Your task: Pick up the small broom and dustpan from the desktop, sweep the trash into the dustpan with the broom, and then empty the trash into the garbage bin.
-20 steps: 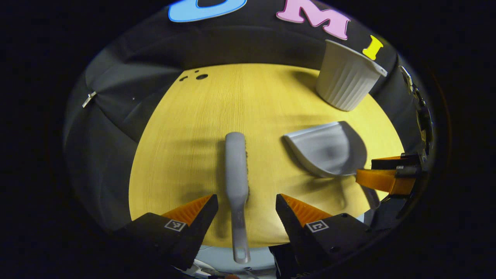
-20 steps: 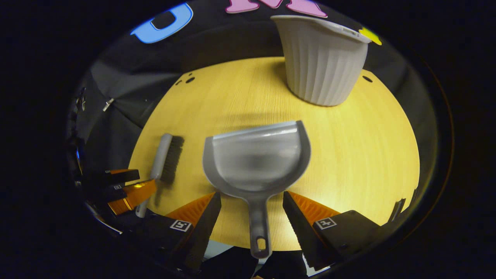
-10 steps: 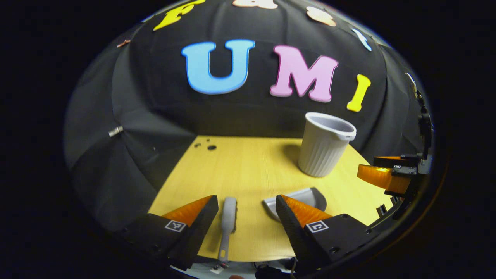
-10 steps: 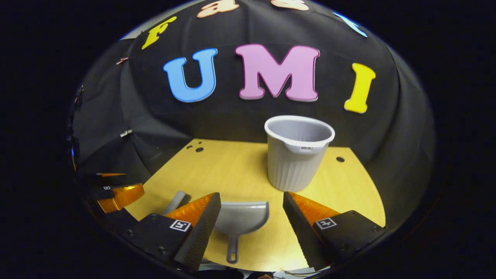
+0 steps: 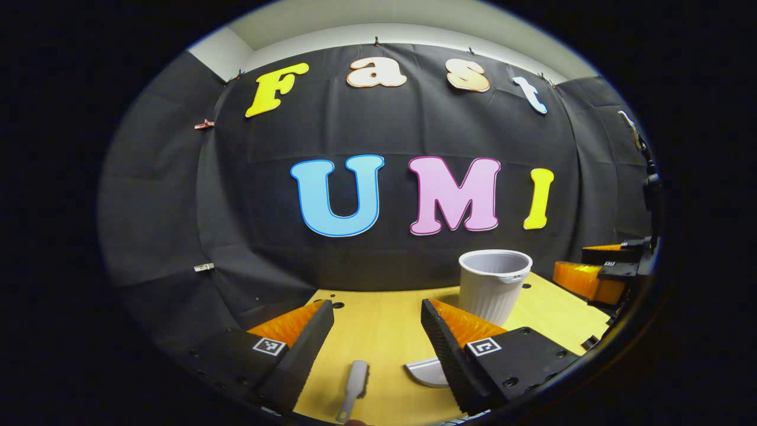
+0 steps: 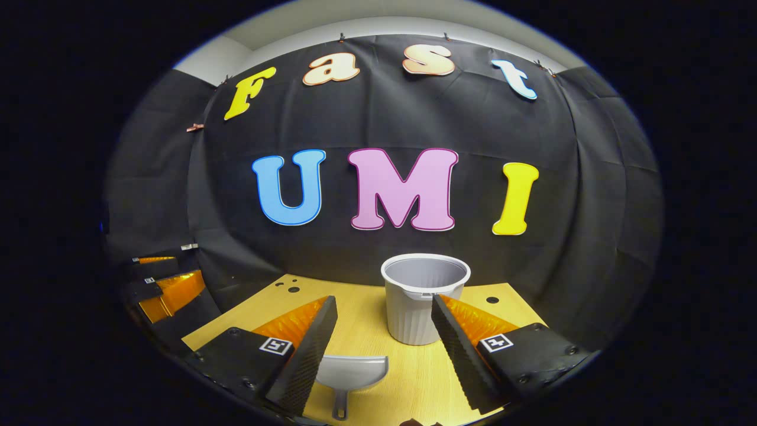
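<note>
Yellow wooden desktop (image 5: 378, 331) meets black cloth wall | garbage bin (image 6: 424, 302) upright near wall | broom (image 5: 355, 387), dustpan (image 6: 349, 376) lie before bin, near front edge | left gripper (image 5: 377, 349), right gripper (image 6: 384, 349): fingers apart, holding nothing, above the desktop

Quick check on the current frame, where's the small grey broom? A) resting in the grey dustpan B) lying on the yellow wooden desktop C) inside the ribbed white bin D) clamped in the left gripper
B: in the left gripper view the small grey broom lies flat on the yellow wooden desktop, below the left gripper, whose jaws stand open and apart from it.
</note>
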Tool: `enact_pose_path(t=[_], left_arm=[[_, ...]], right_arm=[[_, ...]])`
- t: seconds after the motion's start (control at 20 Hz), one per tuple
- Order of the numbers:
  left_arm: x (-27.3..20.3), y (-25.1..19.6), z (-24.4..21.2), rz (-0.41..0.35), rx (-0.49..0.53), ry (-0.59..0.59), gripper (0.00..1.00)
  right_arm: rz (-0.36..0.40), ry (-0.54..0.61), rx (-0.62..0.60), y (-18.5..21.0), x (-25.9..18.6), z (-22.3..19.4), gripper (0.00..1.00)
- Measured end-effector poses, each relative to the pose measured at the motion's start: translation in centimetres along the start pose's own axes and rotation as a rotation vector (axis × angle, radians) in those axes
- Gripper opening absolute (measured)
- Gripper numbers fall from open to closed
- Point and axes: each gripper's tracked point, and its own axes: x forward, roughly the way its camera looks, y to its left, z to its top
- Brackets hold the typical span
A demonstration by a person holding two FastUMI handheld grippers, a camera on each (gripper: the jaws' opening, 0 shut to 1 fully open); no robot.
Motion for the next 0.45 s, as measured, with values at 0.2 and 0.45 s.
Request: enact_pose_path(t=[0.2, 0.45], left_arm=[[0.9, -1.4, -1.7, -0.031, -0.036, 0.042, 0.95], [1.7, -1.0, -2.6, -0.032, -0.030, 0.048, 0.95]], right_arm=[[-0.013, 0.040, -0.006, -1.1, 0.3, -1.2, 0.99], [-0.011, 0.039, 0.013, -0.9, 0.6, -0.7, 0.99]])
